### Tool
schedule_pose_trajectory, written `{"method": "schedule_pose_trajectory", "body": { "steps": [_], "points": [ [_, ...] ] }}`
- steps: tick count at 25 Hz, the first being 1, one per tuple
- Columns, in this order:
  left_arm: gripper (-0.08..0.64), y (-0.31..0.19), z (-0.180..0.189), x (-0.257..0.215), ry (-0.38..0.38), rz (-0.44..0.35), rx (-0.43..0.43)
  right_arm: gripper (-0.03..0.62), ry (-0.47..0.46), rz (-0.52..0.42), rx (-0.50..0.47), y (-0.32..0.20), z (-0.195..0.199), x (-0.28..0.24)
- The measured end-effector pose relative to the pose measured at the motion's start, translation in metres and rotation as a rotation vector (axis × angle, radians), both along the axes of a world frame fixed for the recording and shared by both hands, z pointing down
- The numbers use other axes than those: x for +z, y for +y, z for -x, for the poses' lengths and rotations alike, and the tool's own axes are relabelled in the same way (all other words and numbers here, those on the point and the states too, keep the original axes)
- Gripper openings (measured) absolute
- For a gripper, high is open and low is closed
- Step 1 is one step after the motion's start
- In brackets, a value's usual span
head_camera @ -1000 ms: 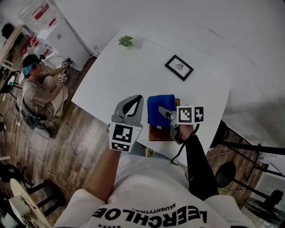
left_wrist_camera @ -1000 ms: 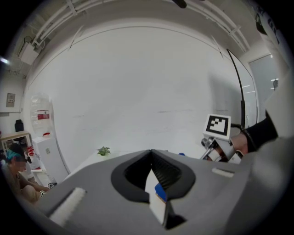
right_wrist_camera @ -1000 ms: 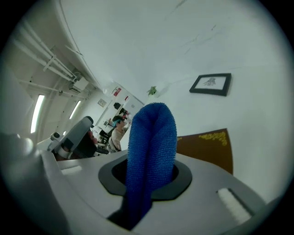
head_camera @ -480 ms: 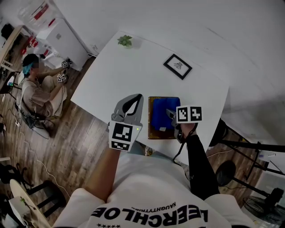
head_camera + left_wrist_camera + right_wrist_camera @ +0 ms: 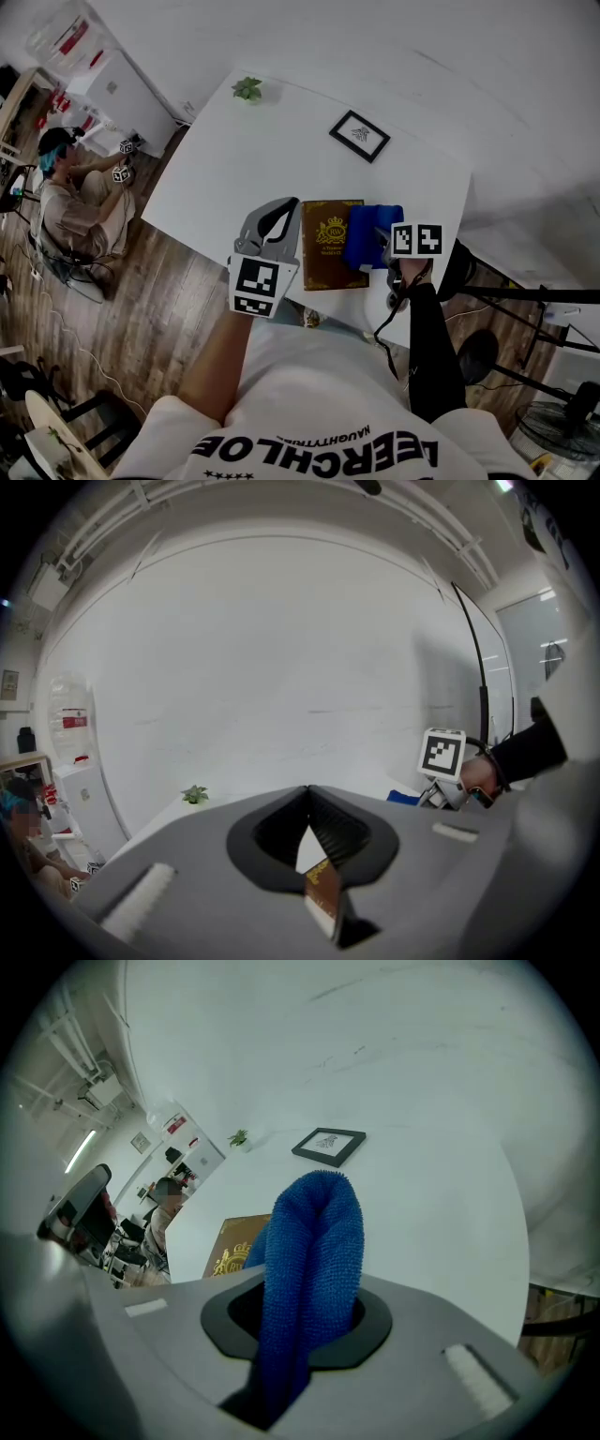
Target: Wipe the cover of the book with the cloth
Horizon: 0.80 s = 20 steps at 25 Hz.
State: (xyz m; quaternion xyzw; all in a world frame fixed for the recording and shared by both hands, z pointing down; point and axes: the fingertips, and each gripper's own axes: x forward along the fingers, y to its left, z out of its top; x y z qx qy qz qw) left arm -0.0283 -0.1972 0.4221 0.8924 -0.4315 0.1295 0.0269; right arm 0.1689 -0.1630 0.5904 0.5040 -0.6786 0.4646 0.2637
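Note:
A brown book [image 5: 328, 246] with a gold emblem lies near the front edge of the white table [image 5: 234, 159]. A folded blue cloth [image 5: 368, 238] rests on the book's right part, and my right gripper [image 5: 381, 244] is shut on it. In the right gripper view the cloth [image 5: 315, 1232] rises out between the jaws, with the book [image 5: 232, 1246] to its left. My left gripper [image 5: 284, 210] hovers just left of the book, jaws shut with nothing in them. In the left gripper view a corner of the book [image 5: 322, 885] shows through the gap under the closed tips of the left gripper [image 5: 307, 792].
A black framed picture [image 5: 359, 137] lies farther back on the table, and a small green plant [image 5: 247, 88] stands at the far left corner. A person [image 5: 70, 192] sits on the wooden floor to the left. The table's front edge runs right below the book.
My right gripper has dragged the cloth rightward across the book, so the gold emblem on the cover now shows. The left gripper has stayed in place.

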Motion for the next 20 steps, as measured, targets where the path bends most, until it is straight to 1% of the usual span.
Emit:
{"method": "schedule_pose_trajectory", "body": {
  "steps": [2, 3, 7, 11, 13, 14, 15, 17, 20],
  "points": [
    [0.057, 0.001, -0.001, -0.001, -0.001, -0.004, 0.001, 0.061, -0.039, -0.026, -0.013, -0.001, 0.008, -0.01],
    [0.057, 0.002, -0.001, -0.002, -0.002, -0.006, 0.001, 0.061, -0.079, -0.043, -0.019, -0.002, 0.015, -0.018],
    [0.057, 0.006, 0.001, -0.002, -0.005, -0.007, -0.007, 0.061, -0.277, -0.095, -0.067, -0.004, 0.063, -0.051],
    [0.057, 0.011, 0.008, -0.003, -0.009, -0.008, -0.023, 0.061, -0.404, -0.075, -0.156, 0.009, 0.122, -0.058],
    [0.057, 0.013, 0.013, -0.003, -0.009, -0.007, -0.036, 0.063, -0.453, -0.048, -0.166, 0.016, 0.146, -0.05],
    [0.057, 0.014, 0.015, -0.003, -0.008, -0.005, -0.042, 0.061, -0.462, -0.028, -0.159, 0.019, 0.155, -0.041],
    [0.057, 0.015, 0.018, -0.003, -0.008, -0.004, -0.049, 0.061, -0.452, -0.003, -0.15, 0.022, 0.159, -0.03],
    [0.057, 0.018, 0.022, -0.003, -0.007, -0.002, -0.057, 0.061, -0.397, 0.044, -0.137, 0.029, 0.16, -0.009],
    [0.057, 0.022, 0.026, -0.002, -0.007, -0.003, -0.062, 0.061, -0.357, 0.043, -0.129, 0.032, 0.152, -0.002]
  ]
}}
